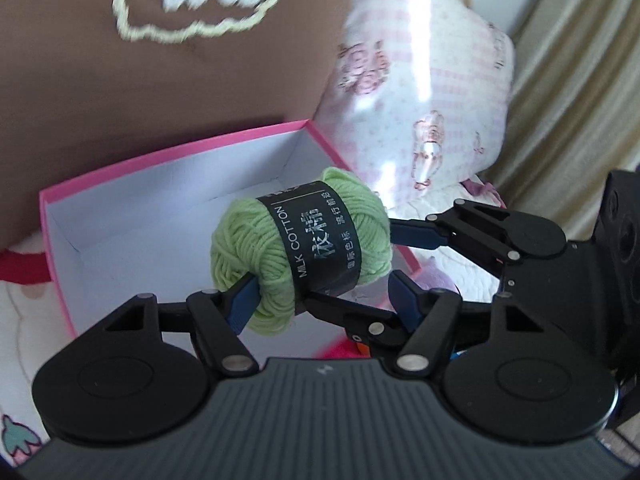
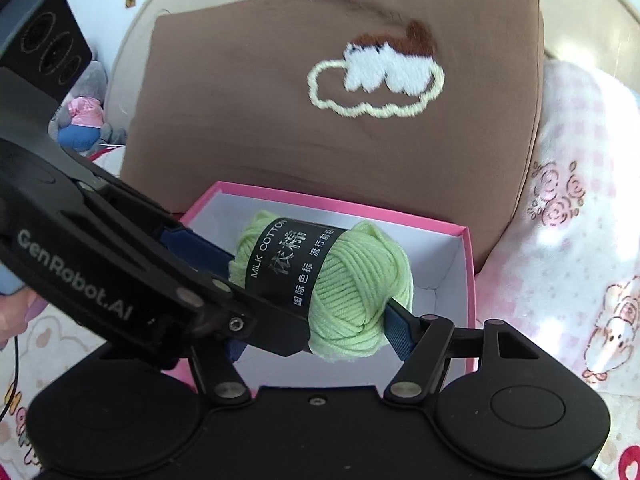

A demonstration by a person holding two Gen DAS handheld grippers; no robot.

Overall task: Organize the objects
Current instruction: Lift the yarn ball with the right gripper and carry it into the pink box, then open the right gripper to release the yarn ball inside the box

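Left gripper (image 1: 320,286): clamped on the yarn ball (image 1: 248,240). We see its left finger sunk into one end of the wool and its right finger at the other end.
Right gripper (image 2: 312,328): reaches in across the left one. We see its right finger lying against the wool, but its other finger is hidden behind the left gripper, so we cannot tell whether it squeezes or only rests there.
Brown cushion (image 2: 240,120): the biggest thing in front of us, propped upright behind the box, with a stitched pale-yellow cloud outline and a white-and-brown fluffy patch.
Pillow (image 1: 420,72): pink-and-white checks with small printed figures, lying to the right of the cushion and touching its edge.
Bedding (image 2: 580,280): white with pink cartoon prints, running under the box.
Box (image 1: 140,200): pink outside and white inside, with the top open. It sits on the bedding with its far wall against the foot of the cushion.
Yarn ball: pale green, lying slantwise between the two grippers. In both views it shows in front of the box's open top, and it appears to be off the box floor.
Band (image 1: 316,236): black paper wrapped round the middle of the ball, with white print reading "MILK COTTON" beside Chinese characters.
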